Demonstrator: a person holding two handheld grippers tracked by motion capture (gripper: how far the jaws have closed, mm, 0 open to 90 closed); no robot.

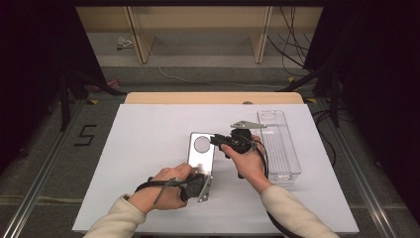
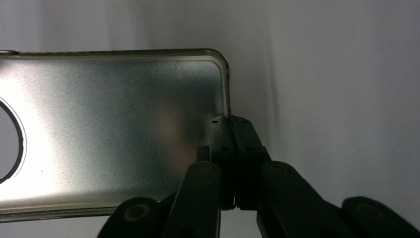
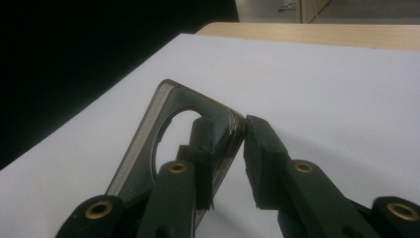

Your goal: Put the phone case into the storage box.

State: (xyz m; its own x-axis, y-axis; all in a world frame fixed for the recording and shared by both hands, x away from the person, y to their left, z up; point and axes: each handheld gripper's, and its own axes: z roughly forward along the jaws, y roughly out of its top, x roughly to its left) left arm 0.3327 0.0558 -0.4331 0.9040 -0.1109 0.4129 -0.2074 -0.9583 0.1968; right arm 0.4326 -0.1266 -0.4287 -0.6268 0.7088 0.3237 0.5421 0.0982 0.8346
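Note:
A translucent phone case [image 1: 200,157] with a round camera hole lies in the middle of the white table [image 1: 143,148]. My left gripper [image 1: 202,184] is shut on the case's near short edge; in the left gripper view its black jaws pinch the rim of the case [image 2: 114,124] just below a rounded corner. My right gripper [image 1: 218,140] is at the far right corner of the case. One of its jaws sits over the inside of the case [image 3: 148,148] and the other outside the rim, with a narrow gap showing between them.
A clear plastic box [image 1: 278,144] stands along the right side of the table, just right of the right hand. The table's wooden far edge [image 1: 213,97] is behind the case. Open white surface lies to the left.

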